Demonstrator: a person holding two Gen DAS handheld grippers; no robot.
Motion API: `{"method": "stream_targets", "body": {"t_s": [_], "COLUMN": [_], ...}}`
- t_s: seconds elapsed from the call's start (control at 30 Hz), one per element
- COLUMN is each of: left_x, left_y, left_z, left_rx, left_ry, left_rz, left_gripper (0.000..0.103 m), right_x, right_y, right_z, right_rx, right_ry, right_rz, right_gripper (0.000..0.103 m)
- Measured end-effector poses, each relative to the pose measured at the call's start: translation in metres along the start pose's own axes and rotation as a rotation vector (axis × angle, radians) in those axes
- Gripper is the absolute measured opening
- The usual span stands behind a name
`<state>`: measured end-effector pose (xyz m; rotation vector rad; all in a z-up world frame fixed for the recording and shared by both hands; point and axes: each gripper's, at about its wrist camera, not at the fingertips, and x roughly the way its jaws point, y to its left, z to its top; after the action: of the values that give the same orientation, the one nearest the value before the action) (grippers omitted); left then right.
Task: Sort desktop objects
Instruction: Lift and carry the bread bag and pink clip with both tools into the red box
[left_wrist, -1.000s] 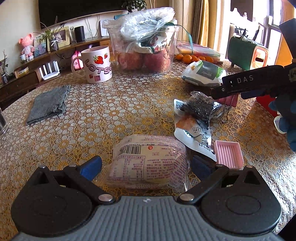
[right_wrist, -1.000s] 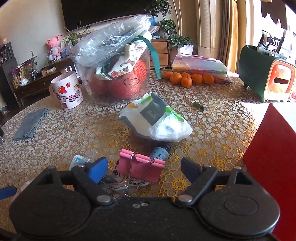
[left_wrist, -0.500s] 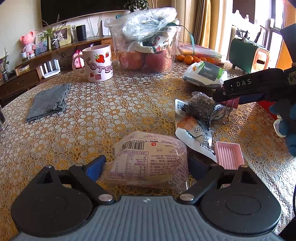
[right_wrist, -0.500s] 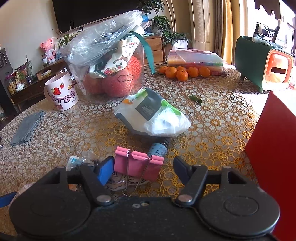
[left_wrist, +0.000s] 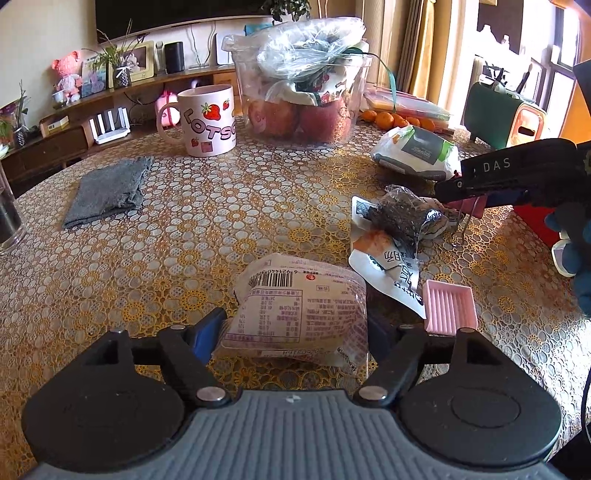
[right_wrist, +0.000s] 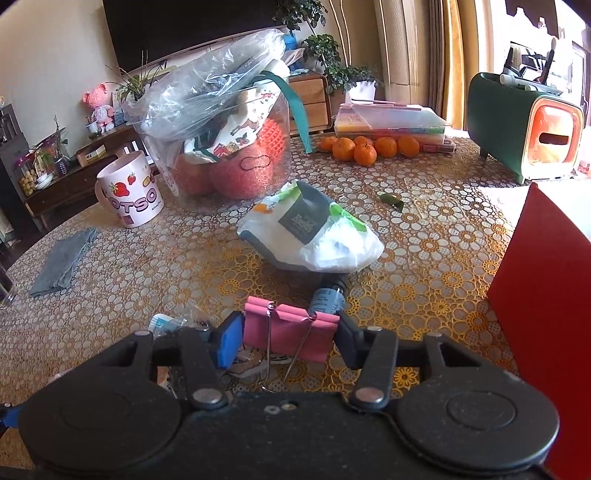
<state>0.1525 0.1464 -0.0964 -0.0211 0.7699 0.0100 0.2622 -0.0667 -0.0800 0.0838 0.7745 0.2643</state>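
Left gripper (left_wrist: 291, 328) clenched on the snack packet (left_wrist: 299, 314), right gripper (right_wrist: 290, 338) pinching the pink binder clip (right_wrist: 290, 334); squeeze lightly, lift both straight off the table (left_wrist: 184, 229)

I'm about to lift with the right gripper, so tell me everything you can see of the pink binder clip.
The pink binder clip is a wide clip with a matte pink body and two thin silver wire handles folded toward the camera. It sits between the right gripper's fingers, both apparently touching its ends, over a printed wrapper. A small blue-labelled bottle lies just behind it.
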Motion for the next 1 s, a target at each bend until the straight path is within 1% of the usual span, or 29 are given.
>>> {"method": "stream_targets", "body": {"t_s": [0.03,0.4,0.53,0.8,1.0], "left_x": [-0.002,-0.030,-0.041,-0.065,-0.085], "left_y": [0.000,-0.011,-0.014,-0.030,-0.043], "left_z": [0.000,-0.001,-0.001,-0.003,-0.003], "left_rx": [-0.003,-0.027,-0.046,-0.034,-0.033], "left_ry": [0.001,-0.025,-0.026,-0.043,-0.060], "left_rz": [0.004,0.035,0.033,0.046,0.027], "left_gripper": [0.074,0.073,0.073,0.073,0.073], "right_x": [-0.002,-0.040,-0.056,-0.089,-0.115], "right_y": [0.000,-0.013,-0.020,-0.027,-0.034], "right_z": [0.000,-0.010,-0.016,-0.030,-0.039], "right_rx": [-0.002,0.012,0.015,0.001,-0.001], "right_ry": [-0.003,-0.010,-0.014,-0.014,-0.026], "right_rz": [0.000,0.031,0.044,0.069,0.089], "right_gripper": [0.052,0.052,0.052,0.052,0.052]}}
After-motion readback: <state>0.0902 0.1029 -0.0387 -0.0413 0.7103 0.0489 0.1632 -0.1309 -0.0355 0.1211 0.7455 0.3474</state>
